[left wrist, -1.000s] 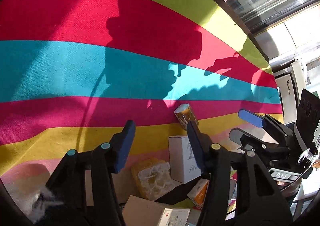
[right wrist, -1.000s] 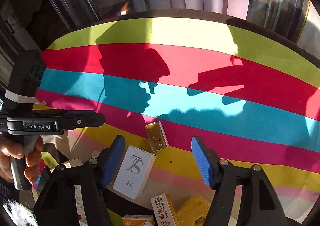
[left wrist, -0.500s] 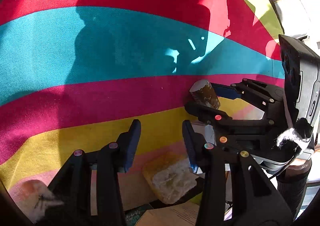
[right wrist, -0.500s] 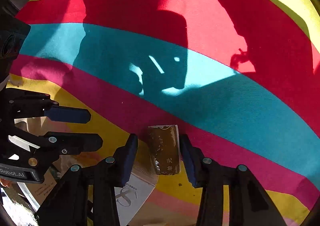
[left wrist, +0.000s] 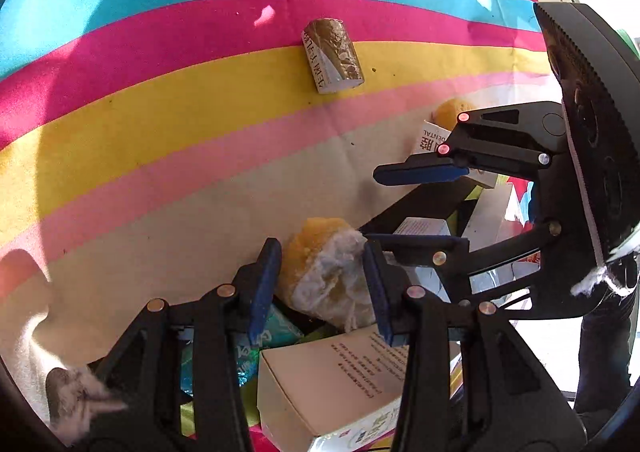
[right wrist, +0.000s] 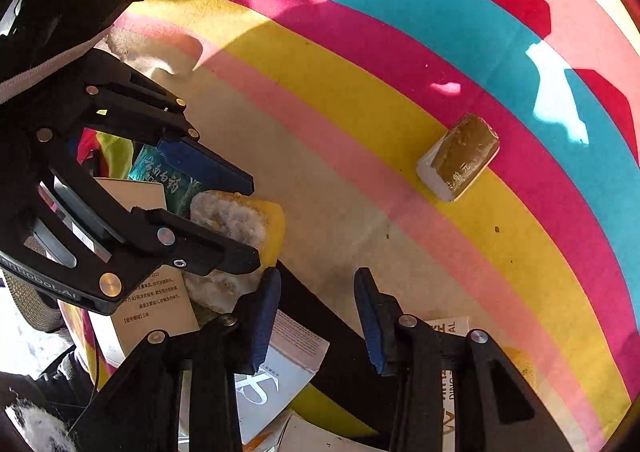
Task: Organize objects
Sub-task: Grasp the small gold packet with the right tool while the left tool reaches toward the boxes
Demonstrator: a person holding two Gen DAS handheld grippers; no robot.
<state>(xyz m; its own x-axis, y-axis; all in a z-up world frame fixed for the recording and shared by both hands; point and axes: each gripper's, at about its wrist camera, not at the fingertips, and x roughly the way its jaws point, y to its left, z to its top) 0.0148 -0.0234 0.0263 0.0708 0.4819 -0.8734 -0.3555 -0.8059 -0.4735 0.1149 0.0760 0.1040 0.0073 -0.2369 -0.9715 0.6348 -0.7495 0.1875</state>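
The left gripper (left wrist: 320,284), jaws just closing, pinches the yellow-and-white scouring sponge (left wrist: 328,272) at the box pile's edge, while the right gripper (right wrist: 316,320), jaws narrowing on nothing, hovers well apart from the gold-wrapped rectangular packet (right wrist: 460,156) lying on the striped tabletop (right wrist: 360,100).

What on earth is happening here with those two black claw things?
A person is tidying small items on a striped cloth, with a hand-held gripper in each hand. The left gripper has just been closing on a yellow sponge beside a pile of boxes, and its pads seem to touch it. The right gripper has been closing too, with nothing between its fingers. A gold-brown packet lies alone on the cloth.
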